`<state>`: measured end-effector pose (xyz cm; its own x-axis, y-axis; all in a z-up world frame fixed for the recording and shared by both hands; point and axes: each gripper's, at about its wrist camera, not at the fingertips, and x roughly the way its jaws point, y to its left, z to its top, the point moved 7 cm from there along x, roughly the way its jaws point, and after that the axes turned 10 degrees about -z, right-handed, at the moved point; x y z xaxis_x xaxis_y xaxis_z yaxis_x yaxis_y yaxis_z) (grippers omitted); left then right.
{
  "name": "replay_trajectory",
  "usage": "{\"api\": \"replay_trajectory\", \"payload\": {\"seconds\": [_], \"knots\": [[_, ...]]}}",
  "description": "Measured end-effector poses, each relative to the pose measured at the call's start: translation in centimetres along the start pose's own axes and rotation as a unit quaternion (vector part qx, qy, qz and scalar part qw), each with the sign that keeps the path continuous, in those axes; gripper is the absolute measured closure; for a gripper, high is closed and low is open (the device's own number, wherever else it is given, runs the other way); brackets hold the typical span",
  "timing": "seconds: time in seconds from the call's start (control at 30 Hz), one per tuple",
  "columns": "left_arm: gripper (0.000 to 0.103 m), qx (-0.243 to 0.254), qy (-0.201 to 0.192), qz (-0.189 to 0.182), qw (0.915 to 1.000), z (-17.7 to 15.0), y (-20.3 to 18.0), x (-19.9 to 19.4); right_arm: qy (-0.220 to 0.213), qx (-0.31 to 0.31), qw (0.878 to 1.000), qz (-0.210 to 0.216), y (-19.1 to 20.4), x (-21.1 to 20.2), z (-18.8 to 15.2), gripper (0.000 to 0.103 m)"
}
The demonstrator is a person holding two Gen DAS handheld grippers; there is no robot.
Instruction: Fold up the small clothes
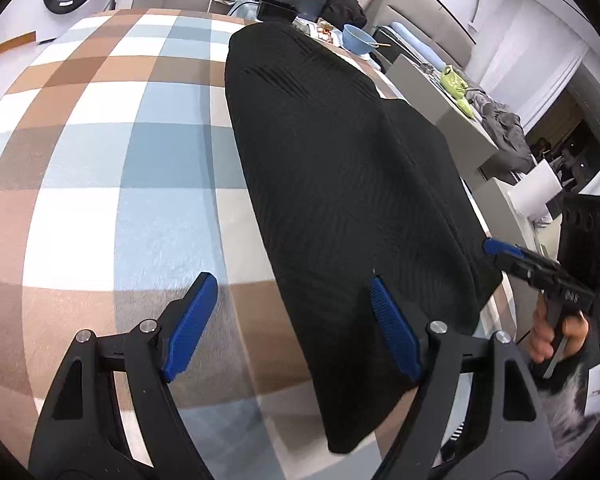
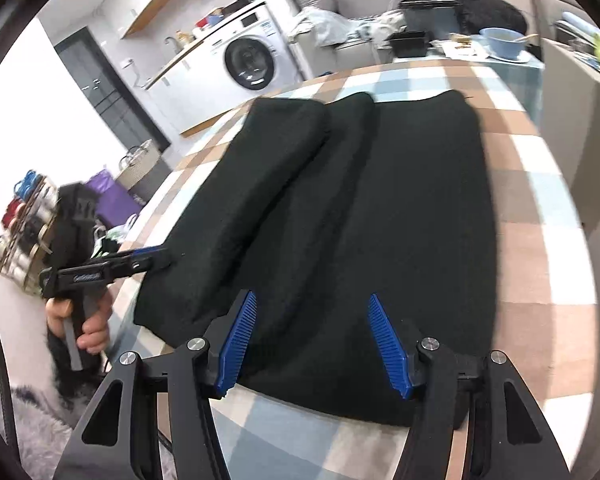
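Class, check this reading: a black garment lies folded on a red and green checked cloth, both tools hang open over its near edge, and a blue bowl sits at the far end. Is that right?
One detail is wrong: the checked cloth is brown, blue and white, as the left wrist view shows. The rest stands: the black garment lies folded on it, the left tool and right tool hang open over its near edge, and the blue bowl sits at the far end.
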<state>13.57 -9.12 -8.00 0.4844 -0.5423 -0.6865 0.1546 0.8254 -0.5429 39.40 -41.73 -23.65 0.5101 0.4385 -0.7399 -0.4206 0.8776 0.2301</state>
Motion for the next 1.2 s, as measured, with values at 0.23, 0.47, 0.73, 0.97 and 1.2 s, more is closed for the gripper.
{"api": "replay_trajectory", "payload": {"seconds": [0.23,0.47,0.73,0.97,1.2], "knots": [[0.026,0.003,-0.001,0.004,1.0,0.6,-0.1,0.9,0.041,-0.017,0.998,0.055,2.5,2.6,-0.2,0.047],[0.026,0.005,-0.002,0.007,1.0,0.6,-0.1,0.8,0.019,-0.028,0.999,0.016,2.3,3.0,0.3,0.098],[0.026,0.004,-0.005,0.004,1.0,0.5,0.3,0.6,0.035,-0.019,0.999,-0.032,0.8,2.3,-0.2,0.088],[0.026,0.004,-0.01,0.007,0.9999,0.6,0.6,0.6,-0.011,0.034,0.999,-0.024,-1.4,0.1,0.2,0.054],[0.026,0.001,-0.012,0.013,0.9998,1.3,0.5,1.2,-0.022,0.054,0.995,-0.081,-5.0,-1.3,-0.3,0.053]]}}
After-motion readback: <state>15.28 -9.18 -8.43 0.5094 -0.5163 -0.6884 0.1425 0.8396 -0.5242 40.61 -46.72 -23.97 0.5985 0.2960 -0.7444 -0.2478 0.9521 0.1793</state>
